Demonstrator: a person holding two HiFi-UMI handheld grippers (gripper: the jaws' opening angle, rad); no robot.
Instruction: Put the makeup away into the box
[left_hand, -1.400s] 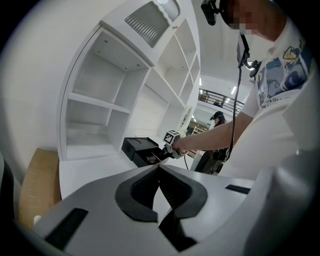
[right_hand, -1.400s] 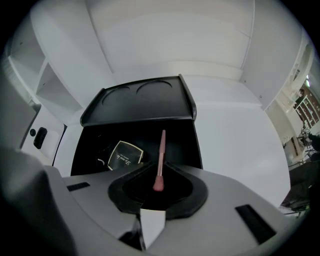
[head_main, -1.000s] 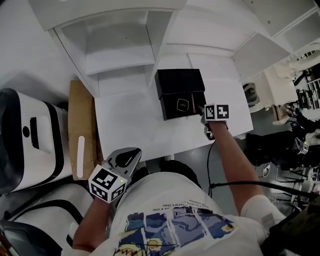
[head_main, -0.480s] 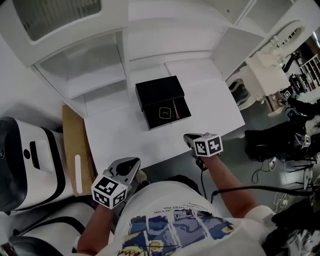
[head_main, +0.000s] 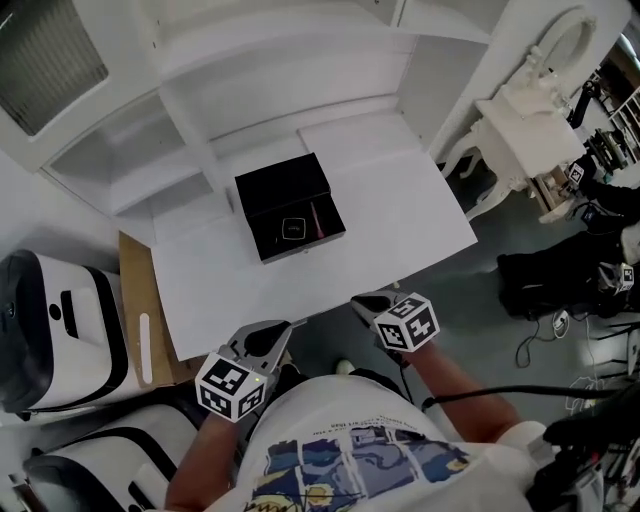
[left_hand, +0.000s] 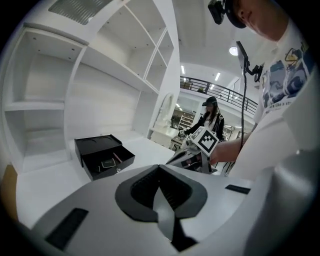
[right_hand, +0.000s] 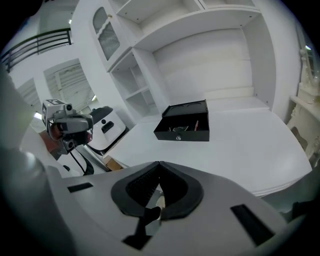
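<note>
Withdrawn: right claw leaves the box

It hangs past the 6 o'clock edge of the white surface, jaws together and empty; left claw is pinched closed too. At 11 o'clock, makeup lies in the box's open drawer. White shelving stands behind.

One black box; inside, one compact, one pink stick. One left gripper, one right gripper. One white table.
</note>
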